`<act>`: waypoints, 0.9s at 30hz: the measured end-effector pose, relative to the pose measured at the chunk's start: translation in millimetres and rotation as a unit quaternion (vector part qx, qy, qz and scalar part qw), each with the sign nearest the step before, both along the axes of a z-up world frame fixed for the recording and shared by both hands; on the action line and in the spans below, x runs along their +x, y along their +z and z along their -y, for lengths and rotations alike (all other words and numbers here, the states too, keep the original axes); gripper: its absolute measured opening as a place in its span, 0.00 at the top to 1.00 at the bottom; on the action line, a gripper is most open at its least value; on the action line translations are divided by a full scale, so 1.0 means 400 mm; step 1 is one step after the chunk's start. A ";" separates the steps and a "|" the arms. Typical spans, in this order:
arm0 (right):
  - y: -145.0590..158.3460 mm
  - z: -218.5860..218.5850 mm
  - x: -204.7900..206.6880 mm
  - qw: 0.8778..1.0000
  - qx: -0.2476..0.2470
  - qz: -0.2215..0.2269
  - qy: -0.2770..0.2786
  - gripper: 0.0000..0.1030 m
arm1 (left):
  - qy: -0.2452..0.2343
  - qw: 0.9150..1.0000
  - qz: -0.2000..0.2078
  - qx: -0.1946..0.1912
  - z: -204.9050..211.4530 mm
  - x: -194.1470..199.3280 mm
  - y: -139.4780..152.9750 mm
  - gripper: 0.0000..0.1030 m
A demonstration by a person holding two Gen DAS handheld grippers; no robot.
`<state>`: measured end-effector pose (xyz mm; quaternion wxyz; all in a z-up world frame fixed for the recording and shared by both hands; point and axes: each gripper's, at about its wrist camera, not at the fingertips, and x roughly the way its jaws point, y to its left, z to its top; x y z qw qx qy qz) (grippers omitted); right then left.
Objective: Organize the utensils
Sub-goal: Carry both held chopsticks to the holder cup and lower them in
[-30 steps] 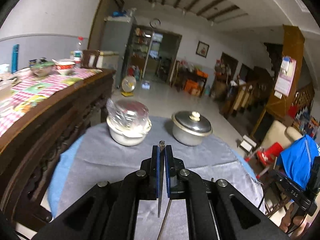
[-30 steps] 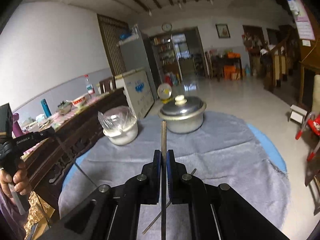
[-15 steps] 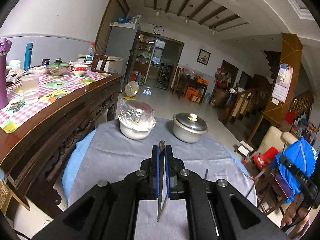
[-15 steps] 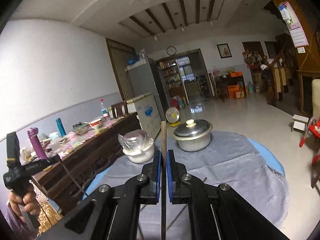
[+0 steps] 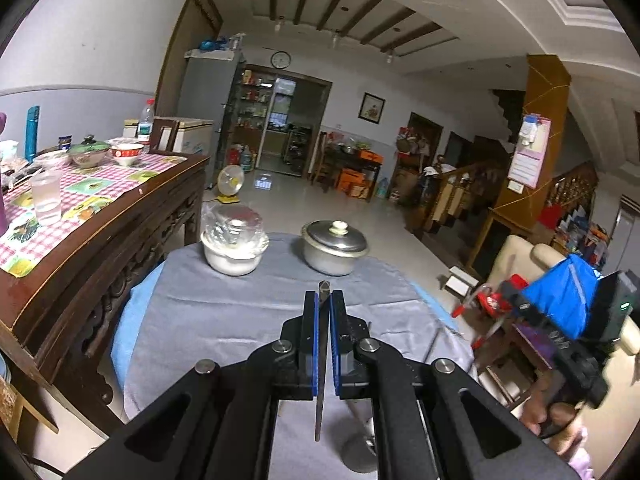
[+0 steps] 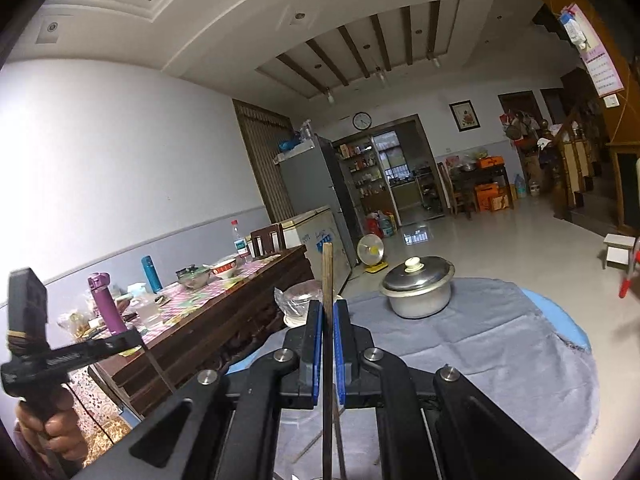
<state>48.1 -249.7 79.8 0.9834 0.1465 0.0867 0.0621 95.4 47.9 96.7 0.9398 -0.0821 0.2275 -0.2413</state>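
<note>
Our left gripper (image 5: pixel 323 306), at lower centre of its frame, is clamped on a chopstick (image 5: pixel 319 364) whose squared tip pokes just above the blue pads (image 5: pixel 315 344) while its thin end hangs down over the grey cloth (image 5: pixel 224 312) covering the round bench (image 5: pixel 136 308). Our right gripper (image 6: pixel 327 312), at lower centre of its own frame, is likewise closed on a second chopstick (image 6: pixel 328 280), this one standing upright and rising well above the pads. Below that gripper, more loose sticks (image 6: pixel 316 442) lie on the cloth at the bottom edge, partly hidden by the black arms. Toward the far side of the bench, in mid-frame, a lidded metal pot (image 5: pixel 334 247) sits to the right and a white bowl wrapped in clear plastic (image 5: pixel 234 244) to the left, apart from each other. A dark wooden sideboard (image 5: pixel 120 224) with a checked cloth fills the left of the frame.
</note>
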 end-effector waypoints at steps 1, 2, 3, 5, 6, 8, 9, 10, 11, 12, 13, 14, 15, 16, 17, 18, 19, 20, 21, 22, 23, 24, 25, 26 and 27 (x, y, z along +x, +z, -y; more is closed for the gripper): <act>-0.006 -0.006 0.002 1.000 0.000 0.000 -0.002 0.94 | -0.005 1.000 0.002 -0.005 0.000 -0.009 0.011 0.95; -0.011 -0.010 0.006 1.000 -0.001 -0.001 -0.003 0.94 | -0.011 1.000 0.005 -0.010 0.001 -0.018 0.021 0.95; -0.017 -0.016 0.007 1.000 -0.006 -0.002 -0.006 0.94 | -0.017 1.000 0.008 -0.015 0.003 -0.027 0.031 0.95; -0.030 -0.032 0.006 1.000 -0.024 -0.001 -0.014 0.94 | -0.028 0.999 0.013 -0.022 0.007 -0.044 0.047 0.95; -0.035 -0.038 0.005 0.999 -0.032 -0.001 -0.015 0.94 | -0.034 0.999 0.016 -0.025 0.012 -0.053 0.055 0.95; -0.047 -0.052 0.003 0.999 -0.047 -0.001 -0.015 0.94 | -0.048 0.998 0.020 -0.031 0.022 -0.067 0.064 0.95; -0.052 -0.054 0.003 0.999 -0.050 -0.002 -0.014 0.94 | -0.053 0.998 0.020 -0.032 0.029 -0.072 0.067 0.95; -0.058 -0.056 0.002 0.999 -0.051 -0.004 -0.011 0.94 | -0.057 0.998 0.020 -0.034 0.036 -0.076 0.066 0.95; -0.063 -0.057 0.002 0.999 -0.050 -0.006 -0.009 0.94 | -0.061 0.997 0.018 -0.035 0.044 -0.079 0.064 0.95; -0.067 -0.056 0.001 0.999 -0.050 -0.007 -0.008 0.94 | -0.065 0.997 0.014 -0.036 0.052 -0.079 0.060 0.95; -0.072 -0.054 0.001 0.999 -0.050 -0.010 -0.008 0.94 | -0.070 0.997 0.008 -0.038 0.062 -0.078 0.053 0.95; -0.076 -0.050 0.002 0.999 -0.048 -0.012 -0.008 0.94 | -0.073 0.997 0.004 -0.037 0.069 -0.074 0.046 0.95; -0.080 -0.048 0.001 0.999 -0.046 -0.014 -0.007 0.94 | -0.075 0.997 -0.001 -0.036 0.079 -0.074 0.039 0.95; -0.083 -0.044 -0.001 0.999 -0.043 -0.016 -0.006 0.94 | -0.077 0.996 -0.006 -0.036 0.088 -0.073 0.031 0.95; -0.086 -0.042 -0.002 0.999 -0.041 -0.018 -0.004 0.94 | -0.081 0.996 -0.014 -0.035 0.097 -0.069 0.022 0.95; -0.089 -0.040 -0.004 0.999 -0.039 -0.020 -0.003 0.94 | -0.084 0.996 -0.021 -0.034 0.105 -0.064 0.013 0.95; -0.094 -0.038 -0.007 0.999 -0.038 -0.022 -0.001 0.94 | -0.085 0.996 -0.027 -0.031 0.112 -0.060 0.004 0.95; -0.097 -0.036 -0.009 0.999 -0.037 -0.025 0.001 0.94 | -0.084 0.996 -0.033 -0.027 0.118 -0.057 -0.006 0.95; -0.100 -0.036 -0.009 0.999 -0.035 -0.027 0.002 0.94 | -0.085 0.995 -0.037 -0.024 0.122 -0.054 -0.012 0.95; -0.106 -0.035 -0.009 0.999 -0.033 -0.031 0.005 0.94 | -0.087 0.995 -0.042 -0.021 0.127 -0.050 -0.021 0.95; -0.110 -0.033 -0.010 0.999 -0.030 -0.034 0.007 0.94 | -0.089 0.995 -0.046 -0.020 0.131 -0.051 -0.027 0.95; -0.114 -0.031 -0.009 0.999 -0.027 -0.037 0.009 0.94 | -0.089 0.995 -0.048 -0.019 0.134 -0.049 -0.032 0.95; -0.118 -0.031 -0.008 0.999 -0.026 -0.040 0.011 0.94 | -0.089 0.995 -0.050 -0.017 0.136 -0.049 -0.035 0.95; -0.122 -0.030 -0.006 0.999 -0.025 -0.042 0.012 0.94 | -0.088 0.995 -0.053 -0.015 0.137 -0.047 -0.039 0.95; -0.125 -0.030 -0.006 0.999 -0.024 -0.044 0.013 0.94 | -0.088 0.995 -0.055 -0.015 0.137 -0.046 -0.042 0.95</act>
